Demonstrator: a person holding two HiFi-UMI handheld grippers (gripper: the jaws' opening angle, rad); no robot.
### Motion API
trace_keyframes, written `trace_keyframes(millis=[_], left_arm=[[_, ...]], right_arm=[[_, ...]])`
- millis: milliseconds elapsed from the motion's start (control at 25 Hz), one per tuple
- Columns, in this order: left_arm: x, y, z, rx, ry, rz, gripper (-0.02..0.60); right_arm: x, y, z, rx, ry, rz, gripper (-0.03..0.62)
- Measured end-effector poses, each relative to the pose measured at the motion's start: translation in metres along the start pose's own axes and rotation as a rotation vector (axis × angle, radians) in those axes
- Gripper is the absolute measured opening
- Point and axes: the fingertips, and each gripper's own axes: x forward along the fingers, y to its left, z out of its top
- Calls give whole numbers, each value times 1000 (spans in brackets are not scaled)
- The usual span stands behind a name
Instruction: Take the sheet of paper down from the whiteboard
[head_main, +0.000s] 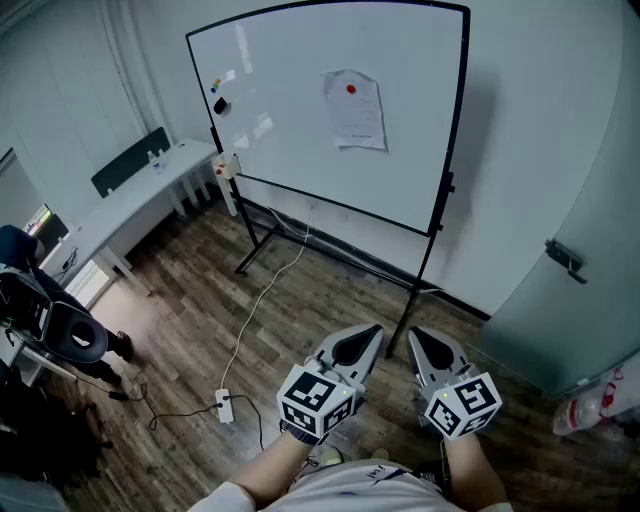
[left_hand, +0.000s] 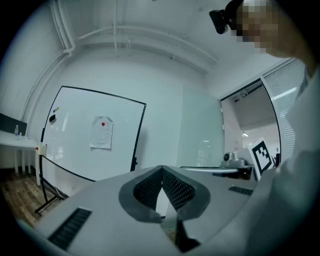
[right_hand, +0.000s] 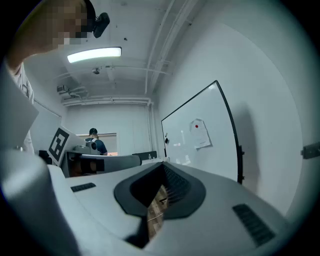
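Open floor (head_main: 330, 305) before whiteboard (head_main: 290, 110); cable (head_main: 262, 296) underfoot

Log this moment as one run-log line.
stage: not started | sheet of paper: on whiteboard, under red magnet | left gripper: shut, empty | right gripper: shut, empty | both away from board

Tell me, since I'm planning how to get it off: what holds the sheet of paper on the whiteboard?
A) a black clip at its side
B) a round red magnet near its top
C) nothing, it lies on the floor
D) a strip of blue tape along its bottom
B: a round red magnet sits near the top of the sheet of paper on the whiteboard.
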Motion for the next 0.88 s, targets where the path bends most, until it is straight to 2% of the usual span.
trace_keyframes(millis=[360, 520, 680, 880], left_arm=[[-23, 5, 0, -22, -1, 3, 12], [-34, 10, -3, -38, 2, 14, 12], [-49, 40, 8, -22, -23, 59, 12], [-81, 84, 11, -41, -31, 135, 12]], right_arm=[[-4, 27, -1, 6, 3, -3, 12], [-9, 35, -1, 47, -13, 0, 14], [-3, 28, 12, 54, -38, -20, 14], [14, 33, 12, 87, -44, -54, 14]])
